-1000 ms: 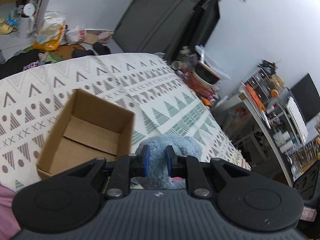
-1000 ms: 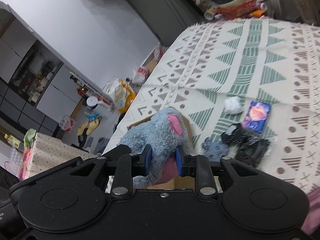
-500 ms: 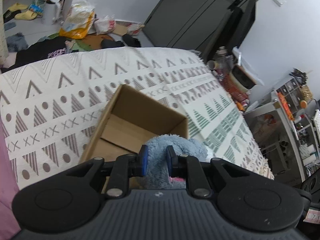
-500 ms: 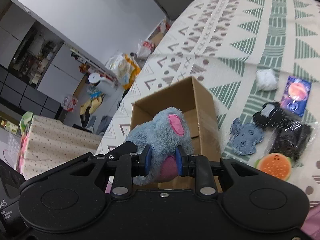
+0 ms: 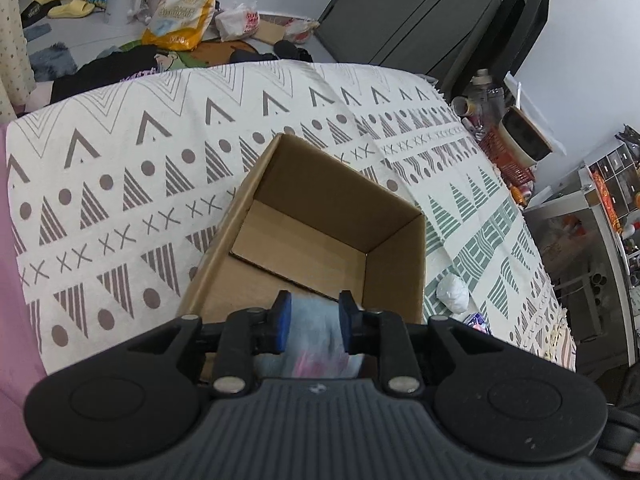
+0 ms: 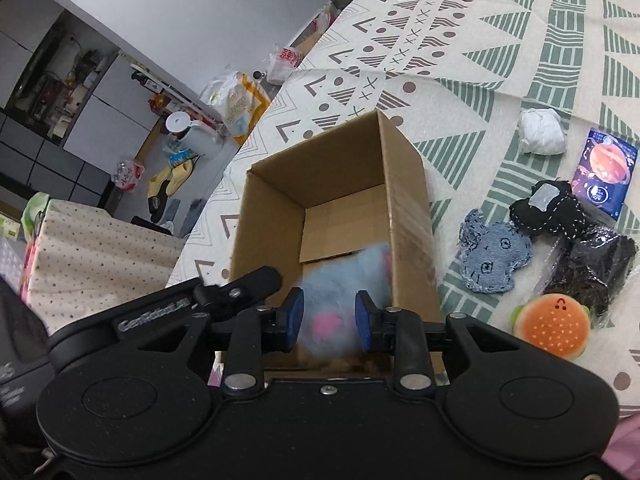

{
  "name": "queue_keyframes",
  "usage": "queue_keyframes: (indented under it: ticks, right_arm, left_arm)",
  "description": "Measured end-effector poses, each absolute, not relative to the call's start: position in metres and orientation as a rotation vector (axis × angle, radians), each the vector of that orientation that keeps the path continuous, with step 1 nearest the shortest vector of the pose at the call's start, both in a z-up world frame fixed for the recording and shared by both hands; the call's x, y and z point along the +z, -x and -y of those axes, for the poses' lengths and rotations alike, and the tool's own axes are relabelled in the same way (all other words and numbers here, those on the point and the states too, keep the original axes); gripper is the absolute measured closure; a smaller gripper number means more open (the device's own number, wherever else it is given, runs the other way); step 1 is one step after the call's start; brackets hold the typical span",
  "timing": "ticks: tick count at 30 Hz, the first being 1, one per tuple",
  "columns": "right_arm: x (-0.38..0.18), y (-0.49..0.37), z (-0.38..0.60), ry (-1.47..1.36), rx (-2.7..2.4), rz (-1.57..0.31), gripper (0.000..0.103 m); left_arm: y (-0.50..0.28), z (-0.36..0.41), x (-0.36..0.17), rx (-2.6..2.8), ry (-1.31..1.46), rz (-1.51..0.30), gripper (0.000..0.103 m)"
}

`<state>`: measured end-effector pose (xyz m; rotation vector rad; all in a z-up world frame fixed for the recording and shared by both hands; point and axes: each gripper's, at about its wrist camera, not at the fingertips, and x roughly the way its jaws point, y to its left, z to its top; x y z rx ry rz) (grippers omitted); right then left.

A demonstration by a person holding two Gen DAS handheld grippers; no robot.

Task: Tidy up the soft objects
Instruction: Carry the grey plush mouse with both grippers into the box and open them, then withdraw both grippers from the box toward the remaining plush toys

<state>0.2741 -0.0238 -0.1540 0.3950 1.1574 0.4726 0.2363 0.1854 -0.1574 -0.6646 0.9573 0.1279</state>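
over the patterned bedspread [image 6: 460, 40], plush toy [image 6: 340, 280] blurs between right gripper [image 6: 329, 316].

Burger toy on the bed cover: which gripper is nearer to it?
Right. The right gripper hangs over the cardboard box, just beside the burger toy; the left gripper is beyond it, farther off.

Both views were evenly lit by soft indoor light, with only faint shadows inside the cardboard box [image 6: 348, 184]. Fisheye distortion bent the walls and the patterned cloth [image 5: 120, 168] near the edges. The blue plush toy [image 6: 340, 292] was smeared, probably by motion blur; the rest stayed sharp.
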Motion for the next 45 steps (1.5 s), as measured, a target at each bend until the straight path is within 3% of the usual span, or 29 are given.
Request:
queue_keyframes:
  ticks: [4,9,21,28,36,45]
  right_arm:
    - [-0.142,-0.27,0.037,-0.406,0.476,-1.132,0.057]
    - [-0.128,-0.263,0.062,-0.411,0.466,-1.097,0.051]
    - [-0.108,-0.246,0.132,-0.4,0.371,-1.036,0.037]
    - [-0.099,-0.237,0.165,-0.396,0.322,-0.996,0.015]
    - [-0.099,-0.232,0.196,-0.429,0.306,-0.955,0.0]
    - [-0.125,-0.231,0.225,-0.491,0.266,-0.981,0.0]
  left_arm:
    - [-0.237,-0.18,-0.153,0.137,0.658,-0.946,0.053]
    - [-0.234,-0.163,-0.137,0.135,0.588,-0.905,0.034]
    - [-0.221,-0.124,-0.101,0.097,0.49,-0.83,0.026]
    - [-0.211,-0.094,-0.085,0.086,0.422,-0.796,0.02]
    - [-0.203,-0.062,-0.081,0.092,0.413,-0.78,0.013]
    - [-0.201,-0.026,-0.095,0.084,0.335,-0.814,0.012]
